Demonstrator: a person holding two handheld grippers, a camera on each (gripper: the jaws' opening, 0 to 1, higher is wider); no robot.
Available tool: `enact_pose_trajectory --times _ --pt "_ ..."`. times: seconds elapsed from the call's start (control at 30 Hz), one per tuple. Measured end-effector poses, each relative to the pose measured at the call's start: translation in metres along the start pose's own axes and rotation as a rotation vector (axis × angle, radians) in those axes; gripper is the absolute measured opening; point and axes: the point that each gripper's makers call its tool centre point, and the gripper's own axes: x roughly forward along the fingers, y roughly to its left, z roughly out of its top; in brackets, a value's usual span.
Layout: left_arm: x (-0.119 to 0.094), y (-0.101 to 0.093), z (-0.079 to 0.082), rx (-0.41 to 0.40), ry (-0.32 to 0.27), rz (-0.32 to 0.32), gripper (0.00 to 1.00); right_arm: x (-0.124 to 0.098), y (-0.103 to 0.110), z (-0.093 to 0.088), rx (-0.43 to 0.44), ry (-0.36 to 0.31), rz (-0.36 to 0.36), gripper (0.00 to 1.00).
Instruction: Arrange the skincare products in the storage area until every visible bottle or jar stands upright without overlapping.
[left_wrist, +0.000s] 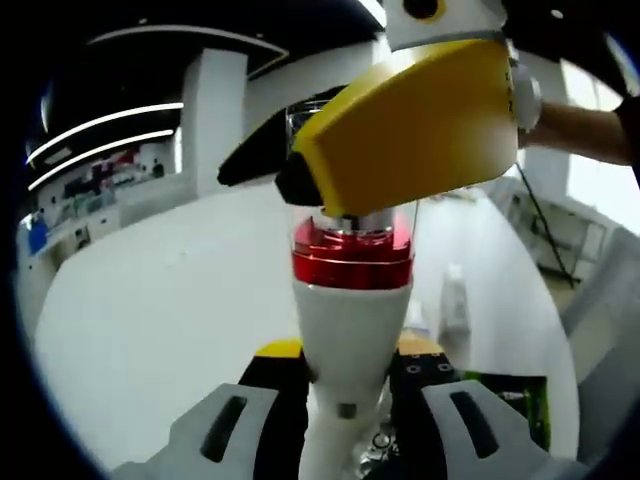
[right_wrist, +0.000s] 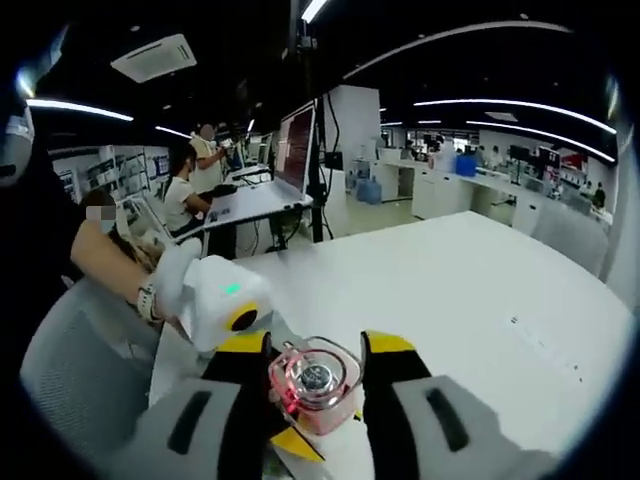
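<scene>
A white bottle (left_wrist: 350, 325) with a red collar (left_wrist: 352, 262) and a clear cap stands upright between the jaws of my left gripper (left_wrist: 350, 400), which is shut on its body. My right gripper (left_wrist: 410, 130), yellow-jawed, comes in from the upper right and covers the cap from above. In the right gripper view I look down on the clear square cap (right_wrist: 315, 385), held between the jaws of my right gripper (right_wrist: 316, 392). The left gripper (right_wrist: 225, 300) and the hand holding it sit just left of the cap. The bottle's base is hidden.
The bottle is held over a white table (left_wrist: 170, 300) (right_wrist: 450, 290). A small white bottle (left_wrist: 455, 300) and a green box (left_wrist: 510, 400) lie to the right. A grey chair (right_wrist: 70, 370) is close on the left. People sit at a far desk (right_wrist: 250, 200).
</scene>
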Motion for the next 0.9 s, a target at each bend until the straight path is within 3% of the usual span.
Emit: enact_pose_trajectory --times 0.3,0.67,0.9 --pt "-0.005 0.005 0.003 0.060 0.030 0.061 0.27 -0.001 0.004 0.007 -0.049 -0.014 -0.009 0.34" --pt "-0.033 -0.004 0.048 0.121 -0.045 0.070 0.27 -0.027 0.018 0.054 -0.033 -0.109 -0.042 0.34" --pt "-0.040 -0.020 0.065 0.125 -0.071 0.045 0.28 -0.044 0.027 0.068 -0.019 -0.104 -0.081 0.34"
